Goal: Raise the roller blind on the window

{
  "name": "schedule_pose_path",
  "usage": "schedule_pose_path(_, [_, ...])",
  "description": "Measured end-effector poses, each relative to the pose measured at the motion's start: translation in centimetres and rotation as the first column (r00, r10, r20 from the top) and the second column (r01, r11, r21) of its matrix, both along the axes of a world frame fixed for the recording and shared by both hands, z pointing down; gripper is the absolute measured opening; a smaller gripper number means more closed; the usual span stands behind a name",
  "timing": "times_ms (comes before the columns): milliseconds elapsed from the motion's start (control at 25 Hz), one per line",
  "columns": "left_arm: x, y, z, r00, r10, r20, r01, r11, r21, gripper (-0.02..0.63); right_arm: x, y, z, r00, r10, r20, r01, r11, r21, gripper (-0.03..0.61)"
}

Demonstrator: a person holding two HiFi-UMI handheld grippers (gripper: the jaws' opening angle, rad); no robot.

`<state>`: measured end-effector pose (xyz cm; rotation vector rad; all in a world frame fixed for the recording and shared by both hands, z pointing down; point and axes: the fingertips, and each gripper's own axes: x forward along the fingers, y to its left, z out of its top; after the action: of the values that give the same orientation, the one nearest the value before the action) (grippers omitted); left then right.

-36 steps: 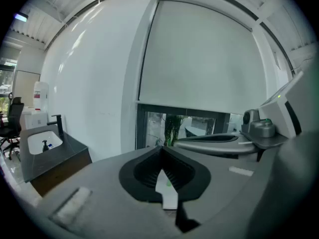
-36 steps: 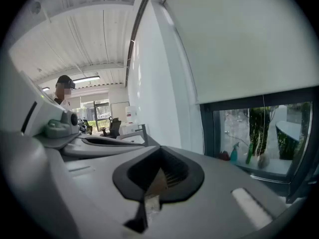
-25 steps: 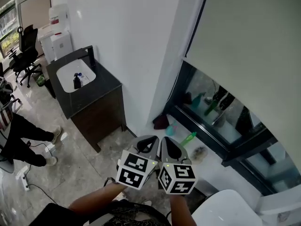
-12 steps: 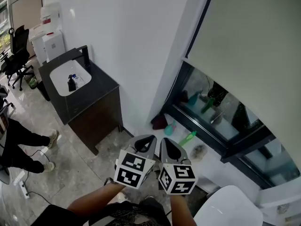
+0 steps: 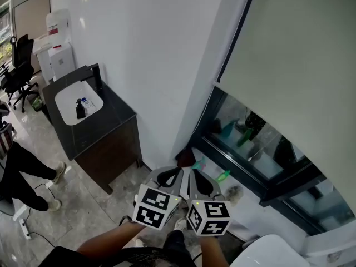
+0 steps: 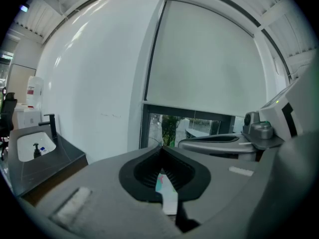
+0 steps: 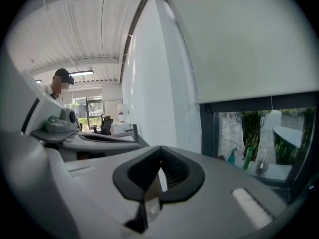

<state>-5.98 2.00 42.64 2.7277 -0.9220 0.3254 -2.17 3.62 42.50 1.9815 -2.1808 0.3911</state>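
Nearest, both tools sit side by side low in the head view; the left tool (image 5: 176,170) has its jaws pressed together on nothing, and the right tool (image 5: 192,171) is likewise closed and empty; each tool's own view confirms the jaws meet, left tool (image 6: 160,146) and right tool (image 7: 160,148). I judge the step in hand to be the approach, with nothing gripped yet. Just beyond the tips, a green spray bottle (image 5: 222,161) and a teal bottle (image 5: 198,163) stand on the sill (image 5: 251,202), possibly in the way of a low reach. To the left stands a dark cabinet (image 5: 108,138) with a white basin (image 5: 72,102), well apart. Farther, the roller blind (image 5: 295,65) covers most of the window (image 5: 261,149), its lower strip bare; I cannot make out a pull chain with certainty, so the next move calls for finding it at the blind's edge and spreading one tool to take it.
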Motion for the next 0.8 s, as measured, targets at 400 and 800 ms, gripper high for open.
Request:
schedule_pose_path(400, [6.5, -6.7, -1.0, 0.999, -0.045, -0.01, 0.045, 0.999, 0.028, -0.002, 6.2, -7.3, -0.9, 0.996, -0.088, 0.0, 0.088, 0.996, 0.03, -0.005])
schedule_pose_path(800, [11.9, -12.6, -3.3, 0.993, -0.084, -0.08, 0.087, 0.996, 0.03, 0.0, 11.3, -14.4, -4.4, 0.96, -0.278, -0.041, 0.28, 0.956, 0.083, -0.005])
